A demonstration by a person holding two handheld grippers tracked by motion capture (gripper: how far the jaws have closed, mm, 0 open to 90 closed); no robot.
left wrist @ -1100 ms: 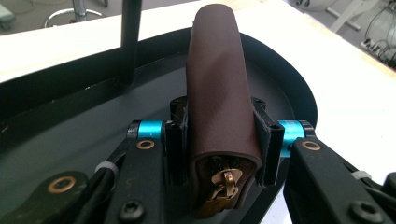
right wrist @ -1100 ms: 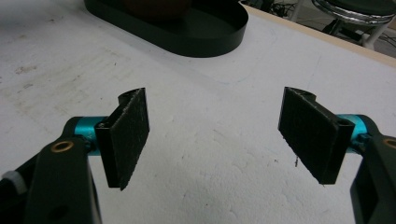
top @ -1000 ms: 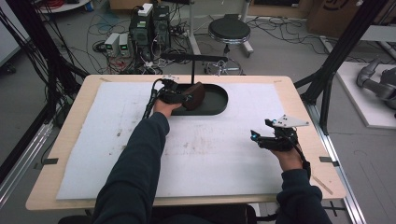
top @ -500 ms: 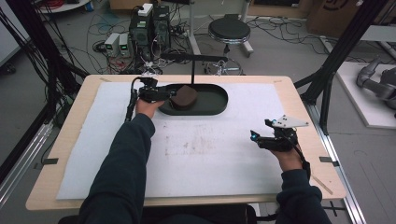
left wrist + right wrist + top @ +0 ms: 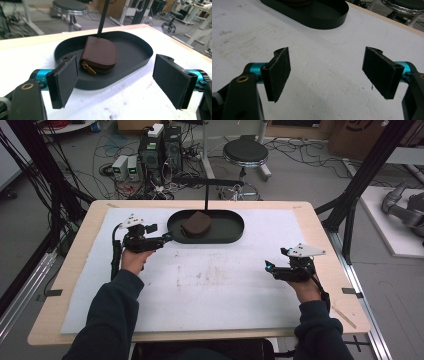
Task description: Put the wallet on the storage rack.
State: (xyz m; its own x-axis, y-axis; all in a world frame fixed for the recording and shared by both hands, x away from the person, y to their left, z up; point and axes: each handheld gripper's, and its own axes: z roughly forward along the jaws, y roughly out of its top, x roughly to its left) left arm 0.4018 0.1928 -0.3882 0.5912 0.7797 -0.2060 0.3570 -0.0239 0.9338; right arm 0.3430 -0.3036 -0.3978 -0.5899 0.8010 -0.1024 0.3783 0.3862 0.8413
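The brown pouch (image 5: 196, 224) lay flat in the left half of the dark oval tray (image 5: 231, 235), at the far middle of the white mat (image 5: 210, 290). The left gripper view brought out what the high view could not: a brass zip pull (image 5: 88, 68) at the pouch's near edge, facing the gripper, and the thin black post (image 5: 103, 15) rising from the tray behind it. The right gripper view caught one end of the tray's wall (image 5: 332, 22) with bare mat between its own pads.

The left gripper (image 5: 169, 237) hovered just outside the tray's left end, its jaws wide apart and empty, having just been opening; the pouch sat beyond them, untouched. The right gripper (image 5: 269, 268) hung over the mat's right side, well apart from the tray, jaws also spread with nothing held.

A second before, the left gripper had been over the tray with its jaws closed on the pouch; since then it had let go and drawn back to the left, while the right gripper had kept its place
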